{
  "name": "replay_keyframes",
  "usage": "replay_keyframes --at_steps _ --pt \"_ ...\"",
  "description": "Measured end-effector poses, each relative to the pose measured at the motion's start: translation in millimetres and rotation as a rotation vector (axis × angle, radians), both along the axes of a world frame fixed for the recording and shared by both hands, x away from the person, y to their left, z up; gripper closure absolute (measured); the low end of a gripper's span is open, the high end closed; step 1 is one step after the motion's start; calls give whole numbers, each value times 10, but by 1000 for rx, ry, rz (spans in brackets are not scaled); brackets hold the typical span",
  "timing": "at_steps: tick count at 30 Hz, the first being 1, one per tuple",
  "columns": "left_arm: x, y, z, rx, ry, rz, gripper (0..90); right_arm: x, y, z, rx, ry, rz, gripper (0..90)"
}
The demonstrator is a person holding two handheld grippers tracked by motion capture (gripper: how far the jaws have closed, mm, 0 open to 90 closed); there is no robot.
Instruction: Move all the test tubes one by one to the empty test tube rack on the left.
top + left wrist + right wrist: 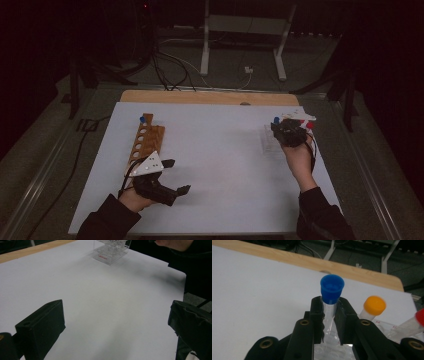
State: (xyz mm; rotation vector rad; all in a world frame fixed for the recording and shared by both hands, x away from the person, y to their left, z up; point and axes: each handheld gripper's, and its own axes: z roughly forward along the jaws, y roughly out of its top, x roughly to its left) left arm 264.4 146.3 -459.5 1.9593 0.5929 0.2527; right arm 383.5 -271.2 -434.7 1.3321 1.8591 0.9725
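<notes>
Clearly the right gripper is clamped on the blue-capped tube just under its cap, above the clear rack near the bench's far right corner. Lift it straight up, clear of the orange-capped tube beside it. The left gripper waits wide open by the wooden rack at the left edge.

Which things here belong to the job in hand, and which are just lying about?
In the job:
- blue-capped tube, clamped in the right gripper
- clear rack
- wooden rack
- left gripper, fingers apart

Lying about:
- orange-capped tube
- red-capped tube
- floor cables
- white stand
</notes>
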Motion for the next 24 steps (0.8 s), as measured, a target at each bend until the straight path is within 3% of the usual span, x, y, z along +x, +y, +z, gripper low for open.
replay_keyframes --at_steps 12,24 --pt "-4 -25 23 -2 7 -13 16 -208 50 339 2 -81 53 771" --pt "-16 -63 61 -8 4 -28 16 -436 261 250 5 -65 163 770"
